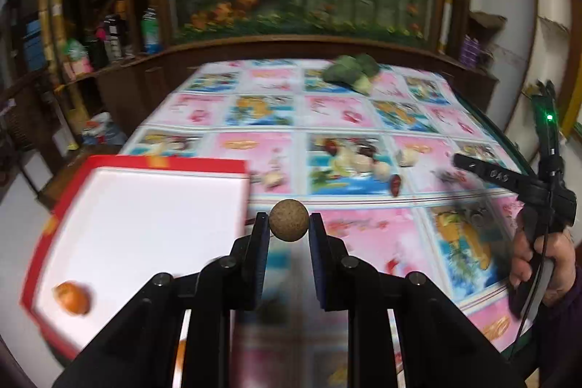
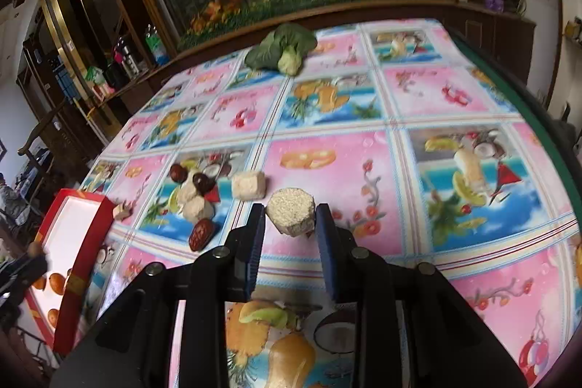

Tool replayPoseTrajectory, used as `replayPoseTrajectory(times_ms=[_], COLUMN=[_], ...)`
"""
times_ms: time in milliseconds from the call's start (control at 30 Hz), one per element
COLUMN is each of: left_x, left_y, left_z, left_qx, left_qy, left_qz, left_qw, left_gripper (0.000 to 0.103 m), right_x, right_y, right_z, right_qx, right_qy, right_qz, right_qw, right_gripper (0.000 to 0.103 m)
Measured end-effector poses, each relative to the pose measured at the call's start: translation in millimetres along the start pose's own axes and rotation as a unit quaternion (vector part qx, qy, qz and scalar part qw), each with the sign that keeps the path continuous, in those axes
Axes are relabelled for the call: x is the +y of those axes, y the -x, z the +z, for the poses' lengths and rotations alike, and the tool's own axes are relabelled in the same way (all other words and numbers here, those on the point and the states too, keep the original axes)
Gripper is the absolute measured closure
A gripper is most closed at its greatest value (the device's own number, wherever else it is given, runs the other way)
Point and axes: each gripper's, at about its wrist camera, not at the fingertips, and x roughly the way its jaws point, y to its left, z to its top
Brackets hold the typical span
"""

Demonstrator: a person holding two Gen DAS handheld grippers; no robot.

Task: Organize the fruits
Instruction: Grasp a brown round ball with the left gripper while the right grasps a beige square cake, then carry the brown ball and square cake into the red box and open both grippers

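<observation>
My left gripper is shut on a small round brown fruit, held above the table just right of the red box with a white inside. An orange fruit lies in the box's near left corner. My right gripper stands around a pale sesame-coated block; I cannot tell whether the pads press on it. Red dates and pale blocks lie in a cluster left of it. The box also shows at the left of the right wrist view, with orange fruits inside.
A green leafy vegetable lies at the table's far edge. The table carries a pink and blue fruit-print cloth. Shelves with bottles stand at the left. The other hand-held gripper shows at the right of the left wrist view.
</observation>
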Motion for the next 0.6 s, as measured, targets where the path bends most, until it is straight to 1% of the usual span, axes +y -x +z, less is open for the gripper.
replayPoseTrajectory(times_ms=[33, 100, 200, 300, 333, 400, 600], left_x=[8, 19, 35, 48, 51, 60, 85], left_y=[7, 14, 22, 24, 24, 25, 29], left_z=[-5, -11, -22, -29, -30, -32, -37], left_qx=[-0.006, -0.007, -0.008, -0.005, -0.005, -0.003, -0.006], left_qy=[0.003, 0.01, 0.026, 0.035, 0.038, 0.047, 0.067], left_qz=[0.015, 0.026, 0.031, 0.037, 0.038, 0.043, 0.059], left_qw=[0.9999, 0.9996, 0.9992, 0.9987, 0.9985, 0.998, 0.996], left_gripper=[0.083, 0.083, 0.083, 0.083, 0.083, 0.083, 0.083], right_x=[1, 2, 11, 33, 43, 68, 147], right_y=[3, 7, 14, 25, 28, 29, 19], right_z=[0, 0, -2, -6, -9, -18, -41], right_qx=[-0.011, -0.022, -0.037, -0.056, -0.061, -0.054, -0.027], right_qy=[0.002, 0.001, 0.001, 0.022, 0.025, 0.034, 0.095], right_qz=[-0.003, -0.004, 0.003, 0.024, 0.038, 0.074, 0.132], right_qw=[1.0, 1.0, 0.999, 0.998, 0.997, 0.995, 0.986], right_gripper=[0.073, 0.073, 0.073, 0.073, 0.073, 0.073, 0.072])
